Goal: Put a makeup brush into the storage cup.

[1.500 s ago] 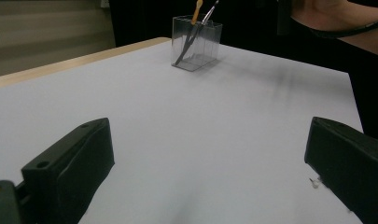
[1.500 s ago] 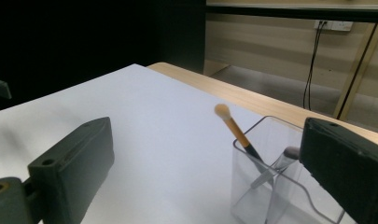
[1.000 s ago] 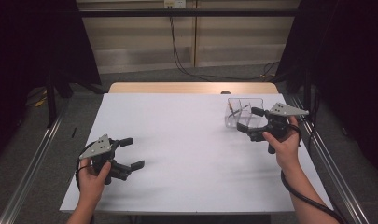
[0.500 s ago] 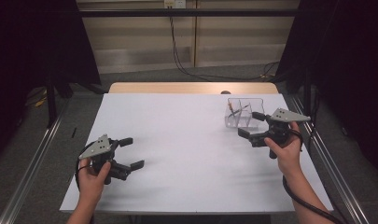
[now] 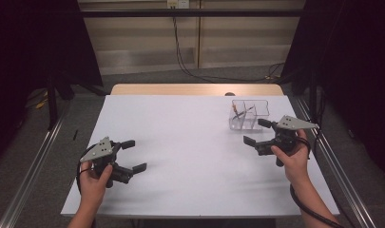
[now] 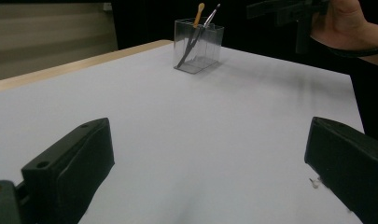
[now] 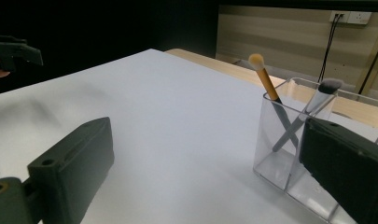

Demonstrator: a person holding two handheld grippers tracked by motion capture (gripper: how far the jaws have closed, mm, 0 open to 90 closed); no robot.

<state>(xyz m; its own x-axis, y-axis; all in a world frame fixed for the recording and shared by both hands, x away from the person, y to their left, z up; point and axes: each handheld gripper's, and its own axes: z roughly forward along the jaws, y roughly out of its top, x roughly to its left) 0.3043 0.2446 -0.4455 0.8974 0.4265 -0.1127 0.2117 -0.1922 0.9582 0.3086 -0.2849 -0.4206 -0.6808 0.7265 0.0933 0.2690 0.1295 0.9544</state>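
Observation:
A clear plastic organiser box stands at the far right of the white table. Two makeup brushes lean inside it: one with an orange handle and one with a silver handle; the box with the brushes also appears far off in the left gripper view. My right gripper is open, just in front of the box, its jaws wide apart and empty. My left gripper is open at the near left of the table, nothing between its jaws.
A wooden strip runs along the table's far edge. Metal rails flank the table on both sides. Cables hang down the back wall. The other hand with its gripper appears at the top right of the left gripper view.
My right gripper has drawn back toward the near side, away from the box. The left gripper has stayed where it was.

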